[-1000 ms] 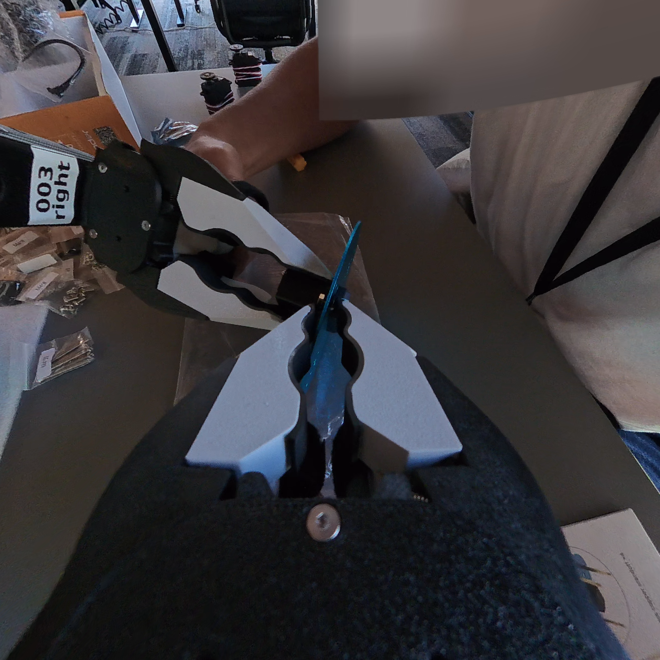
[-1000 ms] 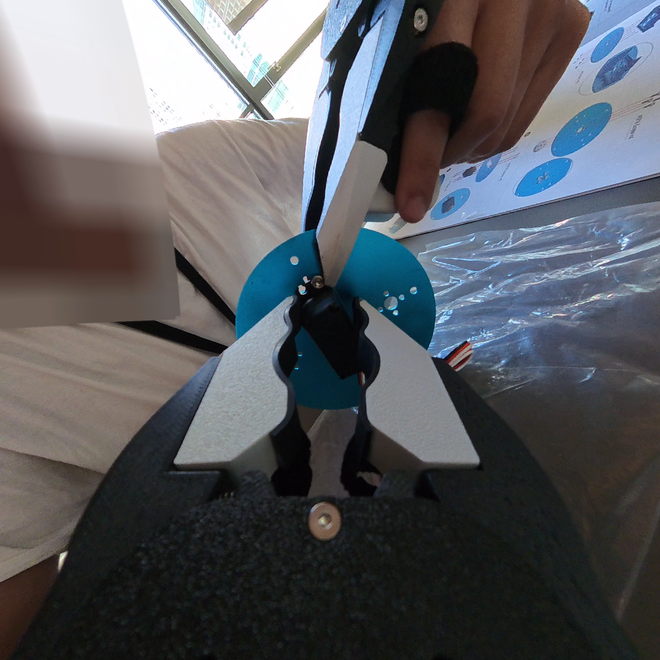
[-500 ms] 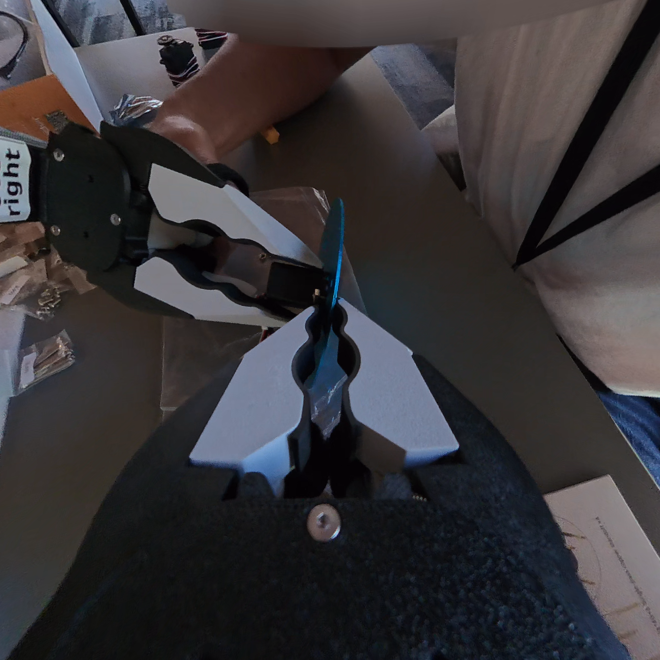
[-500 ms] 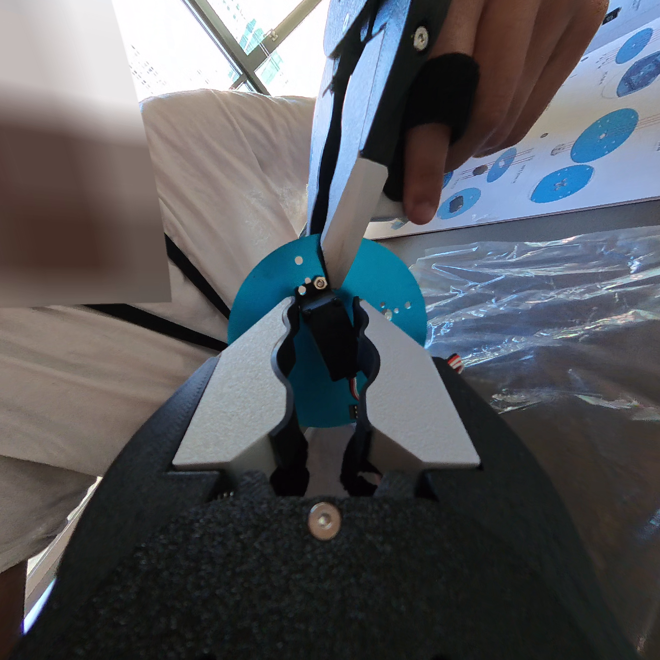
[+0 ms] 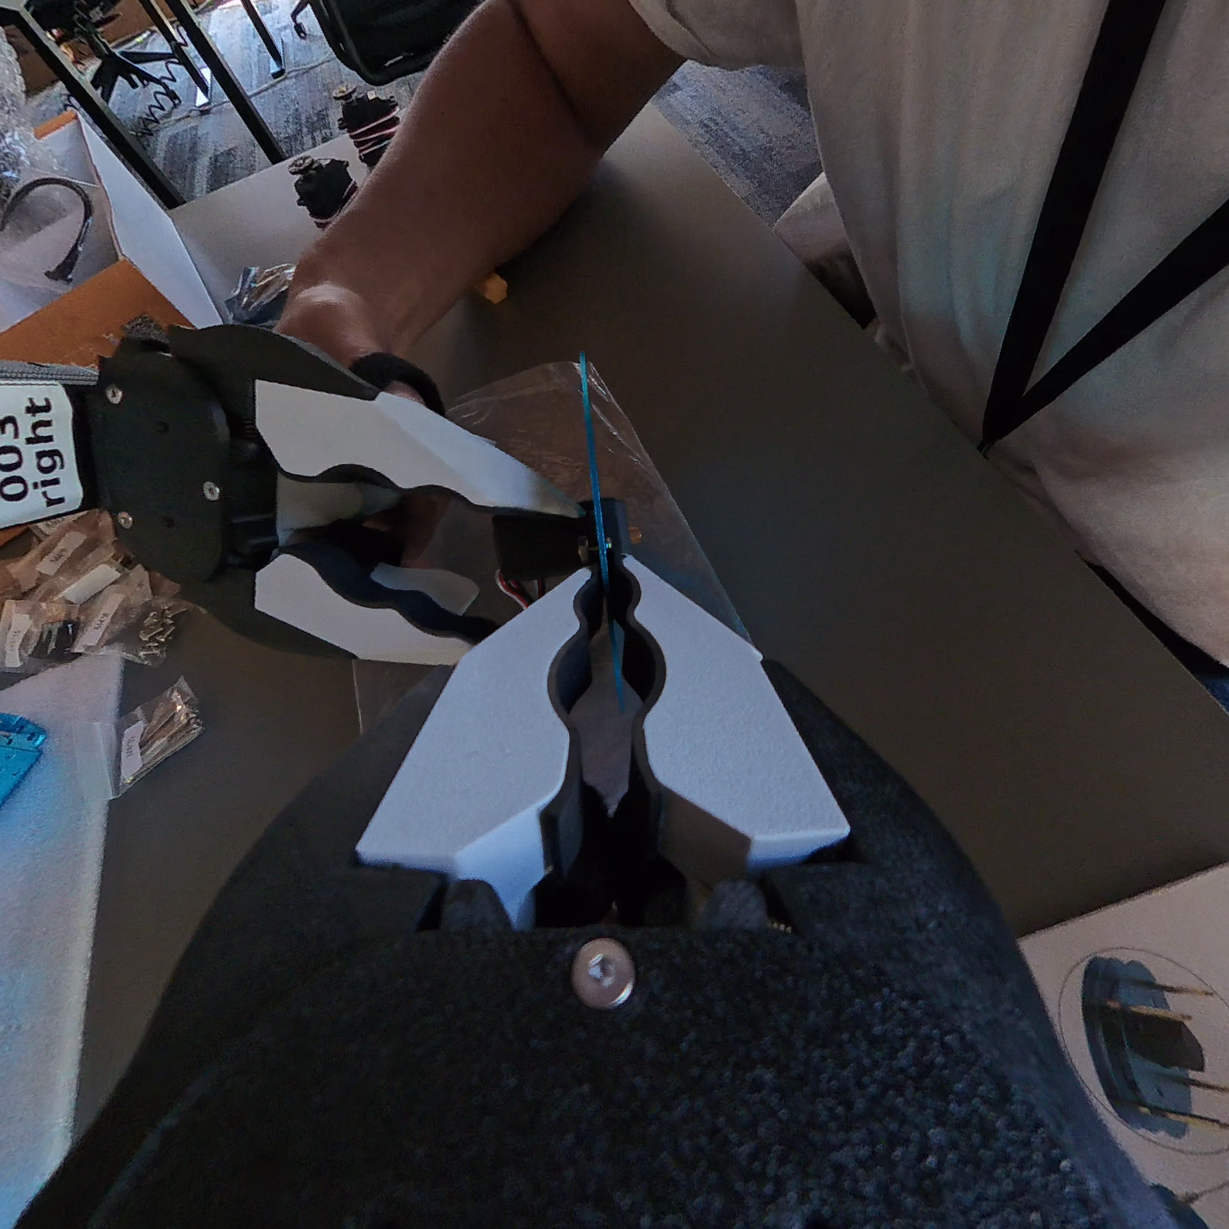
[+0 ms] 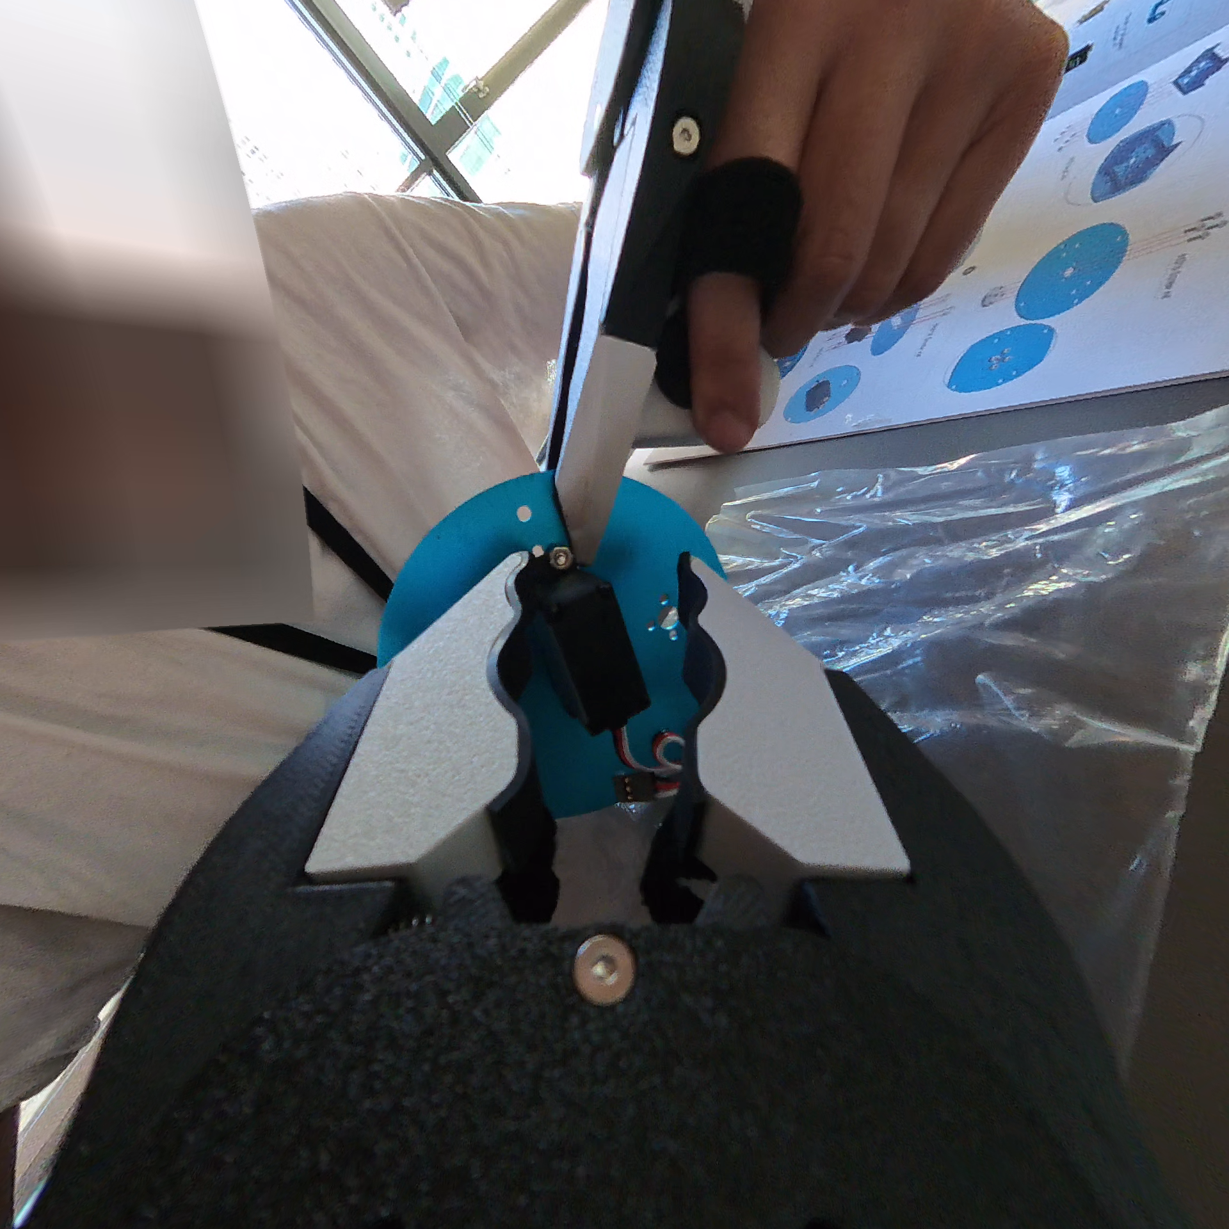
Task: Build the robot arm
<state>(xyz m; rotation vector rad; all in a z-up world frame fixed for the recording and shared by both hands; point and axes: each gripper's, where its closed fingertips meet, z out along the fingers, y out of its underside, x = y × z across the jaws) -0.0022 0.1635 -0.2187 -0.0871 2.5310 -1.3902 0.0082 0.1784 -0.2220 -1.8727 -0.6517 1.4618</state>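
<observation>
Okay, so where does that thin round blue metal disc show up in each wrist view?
Left wrist view: the thin round blue metal disc stands edge-on at centre, a narrow blue line pinched in the left gripper.
Right wrist view: the disc faces the camera at centre, partly behind the open right gripper.
Shared landmark: the small black servo motor mounted against the disc.

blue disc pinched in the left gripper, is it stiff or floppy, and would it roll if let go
Probably stiff: the blue disc stands edge-on as a straight thin line from the left gripper, with no sag. Likely light, being thin. Alone it could roll on its round rim, but the black servo against its face would probably tip it over.
</observation>
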